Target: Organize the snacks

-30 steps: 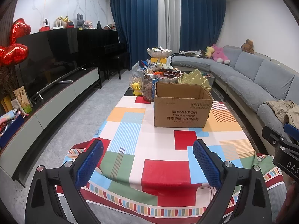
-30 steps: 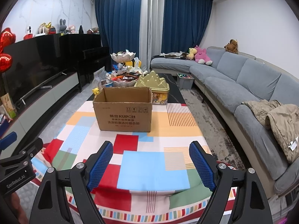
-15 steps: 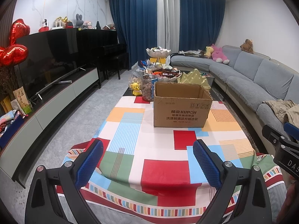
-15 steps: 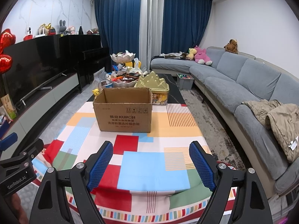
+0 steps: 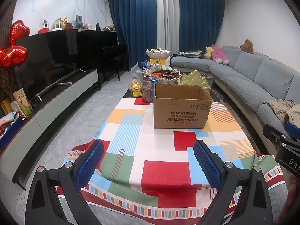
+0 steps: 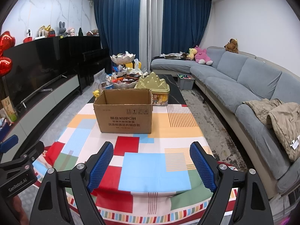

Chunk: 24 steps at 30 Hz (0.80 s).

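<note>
We hold both grippers side by side over the near end of a table point(image 5: 161, 168) covered in a colour-block cloth. Our left gripper point(image 5: 148, 163) has its blue-padded fingers point(image 5: 90, 161) spread wide with nothing between them, only cloth showing in the gap. Our right gripper point(image 6: 151, 164) stands just as wide apart and empty, its fingers point(image 6: 203, 166) framing a light blue patch of the cloth.

Straight ahead of both pairs of fingers, well beyond the tips, an open box point(image 6: 124, 112) sits on the cloth; we cannot see its floor from here. Behind the box, farther from the fingers, the snacks point(image 6: 124, 79) are heaped in a bowl, with a higher footed bowl point(image 6: 122, 59) beyond them. A gold tin point(image 6: 154, 87) stands just behind the box toward the right fingers' side, and a jar point(image 5: 148, 90) with a small yellow bear point(image 5: 136, 90) stands behind it toward the left fingers' side.

A grey sofa point(image 6: 243, 86) runs along the right of the right gripper, a TV point(image 5: 48, 61) on a low cabinet to the left of the left one
</note>
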Each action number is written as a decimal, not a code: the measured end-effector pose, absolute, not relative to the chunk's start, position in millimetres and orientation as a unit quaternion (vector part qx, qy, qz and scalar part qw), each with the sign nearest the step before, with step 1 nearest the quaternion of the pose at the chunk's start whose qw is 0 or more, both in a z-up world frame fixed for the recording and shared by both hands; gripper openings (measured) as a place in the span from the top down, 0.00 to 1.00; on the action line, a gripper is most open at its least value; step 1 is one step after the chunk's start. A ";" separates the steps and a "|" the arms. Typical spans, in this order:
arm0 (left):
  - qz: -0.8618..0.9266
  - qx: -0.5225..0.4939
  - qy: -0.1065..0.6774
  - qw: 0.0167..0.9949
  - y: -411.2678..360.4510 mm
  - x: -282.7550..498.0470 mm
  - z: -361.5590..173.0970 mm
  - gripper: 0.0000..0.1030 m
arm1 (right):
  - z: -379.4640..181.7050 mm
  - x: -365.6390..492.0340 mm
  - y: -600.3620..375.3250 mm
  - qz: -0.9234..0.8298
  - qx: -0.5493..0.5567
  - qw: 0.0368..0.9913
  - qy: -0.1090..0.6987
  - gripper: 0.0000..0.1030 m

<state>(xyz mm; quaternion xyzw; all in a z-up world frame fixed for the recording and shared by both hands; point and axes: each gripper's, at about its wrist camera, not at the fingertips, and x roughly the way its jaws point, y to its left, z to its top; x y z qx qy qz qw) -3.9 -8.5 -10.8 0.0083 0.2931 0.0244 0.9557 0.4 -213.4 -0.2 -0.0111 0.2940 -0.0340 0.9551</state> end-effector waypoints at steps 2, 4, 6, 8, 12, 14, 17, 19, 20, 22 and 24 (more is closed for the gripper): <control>0.025 0.008 0.293 0.956 -8.6 -4.0 -10.8 0.05 | -0.5 0.4 -213.8 -0.034 -0.011 0.955 0.294 0.18; 0.025 0.008 0.292 0.956 -9.0 -4.1 -10.6 0.05 | -0.2 0.4 -213.4 -0.034 -0.012 0.955 0.293 0.18; 0.025 0.009 0.292 0.956 -9.4 -4.2 -9.2 0.04 | 1.8 1.0 -212.1 -0.033 -0.011 0.956 0.292 0.18; 0.024 0.009 0.292 0.956 -9.6 -4.1 -8.4 0.04 | 2.0 0.9 -212.5 -0.034 -0.011 0.956 0.292 0.18; 0.026 0.010 0.292 0.956 -9.4 -4.2 -8.7 0.04 | 1.9 1.0 -212.3 -0.034 -0.011 0.956 0.292 0.18; 0.025 0.010 0.291 0.956 -9.9 -4.2 -6.9 0.04 | 1.4 0.9 -212.7 -0.033 -0.010 0.956 0.292 0.18; 0.024 0.009 0.292 0.956 -9.8 -3.8 -7.6 0.04 | 1.2 0.7 -213.0 -0.034 -0.010 0.956 0.292 0.18; 0.022 0.008 0.293 0.956 -10.0 -3.7 -7.2 0.04 | 1.2 0.8 -212.6 -0.033 -0.010 0.956 0.292 0.18; 0.021 0.008 0.293 0.956 -9.9 -3.5 -6.9 0.04 | 0.9 0.6 -213.2 -0.034 -0.010 0.956 0.292 0.18; 0.018 0.007 0.295 0.955 -9.9 -2.9 -7.4 0.04 | 1.0 1.3 -212.3 -0.033 -0.010 0.956 0.292 0.18; 0.017 0.007 0.297 0.955 -8.9 -2.5 -8.5 0.04 | 1.8 1.6 -211.2 -0.034 -0.010 0.956 0.292 0.18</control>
